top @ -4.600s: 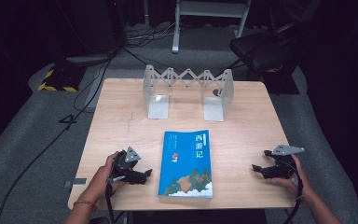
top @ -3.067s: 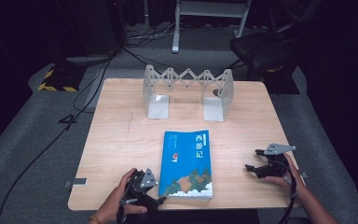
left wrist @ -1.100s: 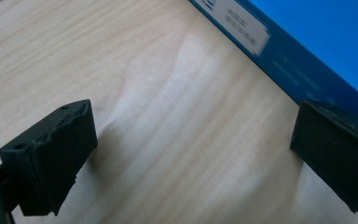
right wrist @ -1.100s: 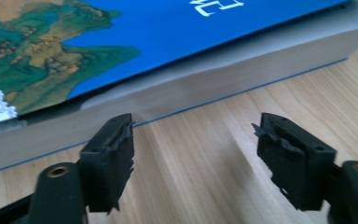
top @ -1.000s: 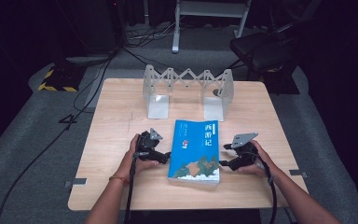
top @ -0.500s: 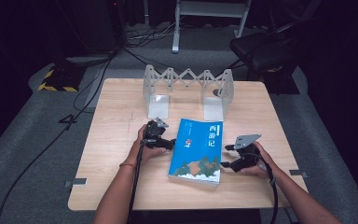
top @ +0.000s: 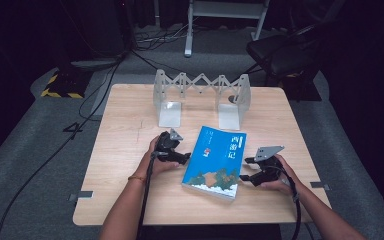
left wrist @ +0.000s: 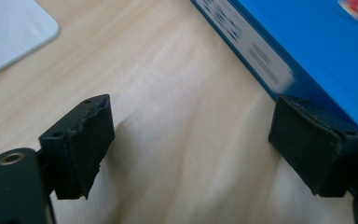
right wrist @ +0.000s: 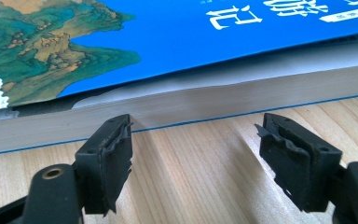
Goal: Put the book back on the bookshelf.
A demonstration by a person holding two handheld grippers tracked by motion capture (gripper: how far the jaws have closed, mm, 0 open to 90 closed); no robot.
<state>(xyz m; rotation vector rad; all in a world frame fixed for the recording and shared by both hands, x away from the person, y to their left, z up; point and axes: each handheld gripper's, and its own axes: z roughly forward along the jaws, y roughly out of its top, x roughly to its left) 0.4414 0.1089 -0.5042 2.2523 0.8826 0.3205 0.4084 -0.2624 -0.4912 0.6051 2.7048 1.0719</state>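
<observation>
The book [top: 216,161] has been slid up the tabletop [top: 130,115] and turned a bit, now mid-frame between both grippers, left [top: 182,159] and right [top: 244,170], fingers open, left just narrowed, holding nothing, so lifting likely comes next.

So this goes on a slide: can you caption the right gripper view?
Right gripper, jaws open, faces the page edge of a blue book lying on the wooden table.

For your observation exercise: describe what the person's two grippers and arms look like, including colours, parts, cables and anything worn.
Both grippers are black. The left gripper and the right gripper each carry a grey three-cornered plate on top and trail a black cable. Their fingers end in black, worn, ragged-edged pads. The forearms are bare, with no sleeves; a thin orange band circles the left wrist.
</observation>
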